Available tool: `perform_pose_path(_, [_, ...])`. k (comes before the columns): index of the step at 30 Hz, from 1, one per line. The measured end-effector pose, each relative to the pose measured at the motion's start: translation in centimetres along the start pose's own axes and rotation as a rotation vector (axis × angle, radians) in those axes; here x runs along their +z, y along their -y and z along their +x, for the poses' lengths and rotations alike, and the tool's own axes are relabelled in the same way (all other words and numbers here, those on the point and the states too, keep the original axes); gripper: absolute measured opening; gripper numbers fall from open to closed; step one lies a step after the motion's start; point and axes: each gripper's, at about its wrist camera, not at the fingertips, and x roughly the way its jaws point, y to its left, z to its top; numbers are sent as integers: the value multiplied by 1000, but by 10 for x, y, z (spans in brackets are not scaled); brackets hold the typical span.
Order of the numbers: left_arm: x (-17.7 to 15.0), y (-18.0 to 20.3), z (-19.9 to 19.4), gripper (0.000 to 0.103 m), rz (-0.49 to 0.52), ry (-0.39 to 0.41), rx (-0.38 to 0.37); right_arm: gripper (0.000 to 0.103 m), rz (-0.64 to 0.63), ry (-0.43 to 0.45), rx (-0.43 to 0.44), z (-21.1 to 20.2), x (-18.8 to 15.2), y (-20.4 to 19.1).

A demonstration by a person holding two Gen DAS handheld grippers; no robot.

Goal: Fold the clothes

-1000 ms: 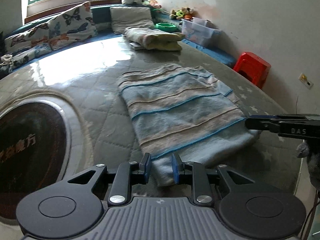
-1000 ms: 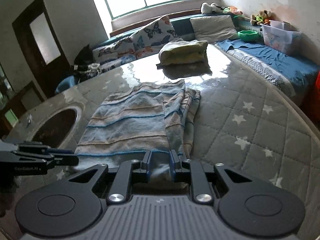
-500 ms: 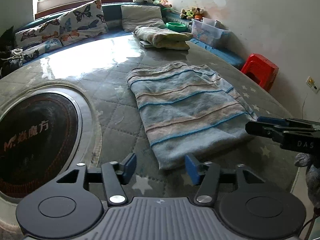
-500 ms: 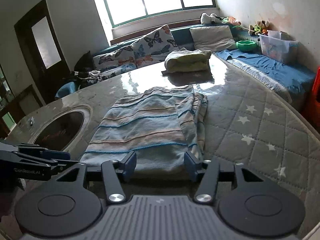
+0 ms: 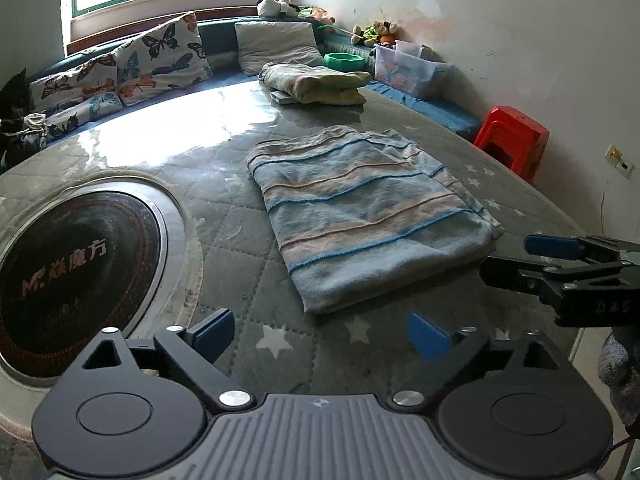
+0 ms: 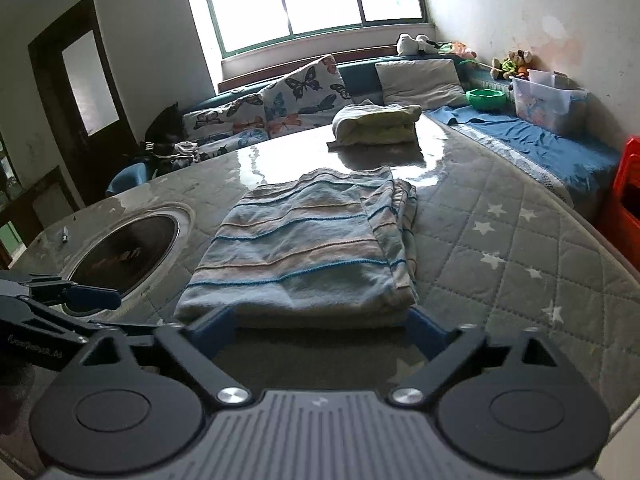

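Note:
A blue and beige striped garment (image 5: 360,212) lies folded flat on the round quilted table (image 5: 224,240); it also shows in the right wrist view (image 6: 304,248). My left gripper (image 5: 320,336) is open and empty, just short of the garment's near left corner. My right gripper (image 6: 318,326) is open and empty at the garment's near edge, and it shows side-on in the left wrist view (image 5: 520,258). The left gripper shows at the left edge of the right wrist view (image 6: 88,298).
A round black hotplate (image 5: 68,268) is set into the table at the left. A folded yellowish bundle (image 5: 316,84) lies at the far side. Cushions (image 5: 160,60), a clear bin (image 5: 408,66) and a red stool (image 5: 512,136) stand around.
Both grippers were shut on the garment's near edge, then opened, let it go and drew back. The garment now lies flat on the table.

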Motion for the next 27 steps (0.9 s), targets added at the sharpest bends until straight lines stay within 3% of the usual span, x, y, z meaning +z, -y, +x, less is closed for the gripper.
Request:
perform_pose_path(12, [-13,1,-8,103,1,10,35,103,5,-30,-64,-5,-10,-14])
perform_pose_path(27, [-22,0,-14,103,-14,20,41,103,-95,-61,-207,0,-15,-33])
